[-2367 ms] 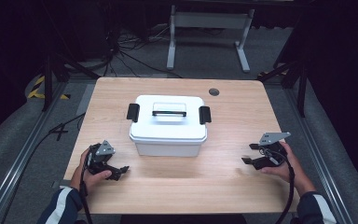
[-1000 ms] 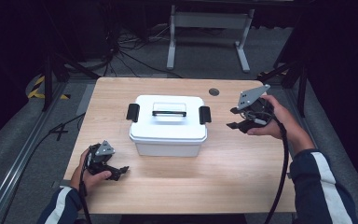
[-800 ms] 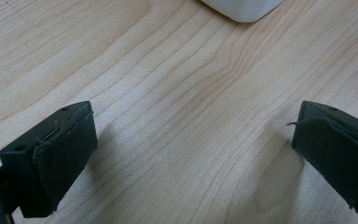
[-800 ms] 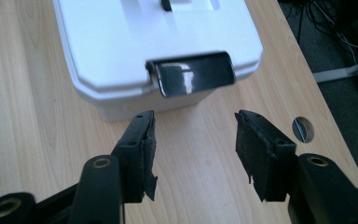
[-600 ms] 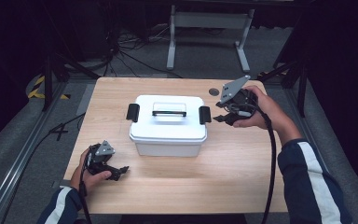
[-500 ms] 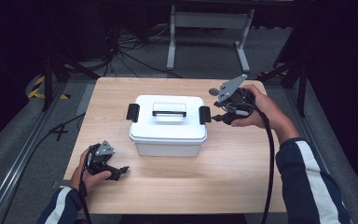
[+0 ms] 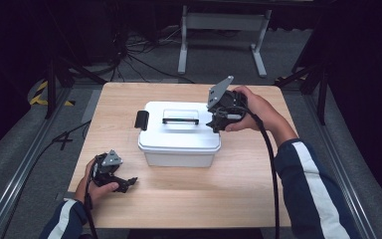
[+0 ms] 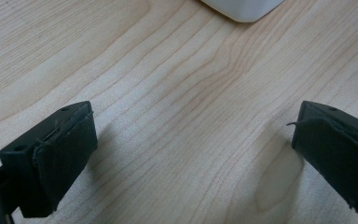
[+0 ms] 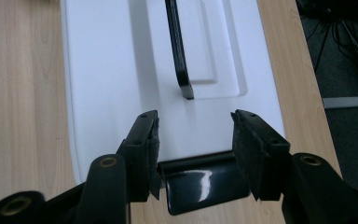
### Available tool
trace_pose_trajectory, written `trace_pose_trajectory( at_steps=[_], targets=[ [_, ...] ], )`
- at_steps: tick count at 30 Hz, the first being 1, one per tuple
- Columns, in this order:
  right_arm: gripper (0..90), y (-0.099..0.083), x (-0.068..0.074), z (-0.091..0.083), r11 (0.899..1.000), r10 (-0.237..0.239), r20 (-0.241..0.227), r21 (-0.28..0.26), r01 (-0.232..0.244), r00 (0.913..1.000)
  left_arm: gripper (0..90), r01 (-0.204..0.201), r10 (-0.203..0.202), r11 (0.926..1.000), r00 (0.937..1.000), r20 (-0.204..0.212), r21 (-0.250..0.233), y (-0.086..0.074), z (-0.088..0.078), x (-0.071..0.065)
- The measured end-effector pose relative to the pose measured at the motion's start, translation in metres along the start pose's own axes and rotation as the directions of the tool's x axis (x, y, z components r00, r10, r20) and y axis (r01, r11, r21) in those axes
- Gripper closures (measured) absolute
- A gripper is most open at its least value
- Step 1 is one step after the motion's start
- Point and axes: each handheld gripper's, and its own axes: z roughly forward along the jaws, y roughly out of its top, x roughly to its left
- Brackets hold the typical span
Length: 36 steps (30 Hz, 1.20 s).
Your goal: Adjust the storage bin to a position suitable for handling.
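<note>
A white lidded box (image 7: 179, 144) stands mid-table, with a black handle (image 7: 180, 120) on its lid and a black latch (image 7: 142, 120) at its left end. My right gripper (image 7: 214, 122) is at the box's right end, over the lid's edge. In the right gripper view the right-end latch (image 9: 205, 186) lies between the jaws of that gripper (image 9: 193, 135), which have just been closing; the pads stand close beside it without visibly pressing. The handle (image 9: 177, 46) lies ahead. My left gripper (image 7: 129, 183) rests low on the table's front left, open (image 8: 191, 158) and empty, the box's corner (image 8: 242, 7) ahead of it.
The wooden table (image 7: 229, 199) has dark floor on all sides, with cables and a metal stand (image 7: 224, 30) behind it. The right gripper's cable (image 7: 268, 164) trails across the table's right part beside a striped sleeve (image 7: 308, 184).
The right hand has carried its gripper from the table's right side leftward to the box's right end, now covering that latch. The left hand has stayed put.
</note>
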Motion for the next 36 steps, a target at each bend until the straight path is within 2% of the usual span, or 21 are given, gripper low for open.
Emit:
trace_pose_trajectory(
  at_steps=[7, 15, 23, 36],
  targets=[
    [53.0, 0.014, 0.002, 0.014, 1.0, -0.027, -0.026, 0.012, 0.027, 0.9993, 0.4, -0.001, 0.001, 1.0, 1.0, 0.001, 0.0, 0.0, 0.0, 0.0],
    [56.3, 0.023, 0.004, 0.024, 0.999, -0.043, -0.043, 0.028, 0.045, 0.9981, 0.3, -0.001, 0.001, 1.0, 1.0, 0.002, 0.0, 0.0, 0.0, 0.0],
    [65.4, 0.037, 0.008, 0.036, 0.996, -0.077, -0.057, 0.049, 0.08, 0.9954, 0.2, -0.005, 0.005, 1.0, 1.0, 0.005, 0.002, 0.0, 0.0, 0.0],
    [80.1, 0.046, 0.006, 0.053, 0.994, -0.086, -0.043, 0.068, 0.089, 0.9954, 0.2, -0.017, 0.017, 0.9998, 0.9999, 0.004, 0.005, 0.001, 0.0, 0.001]
  ],
)
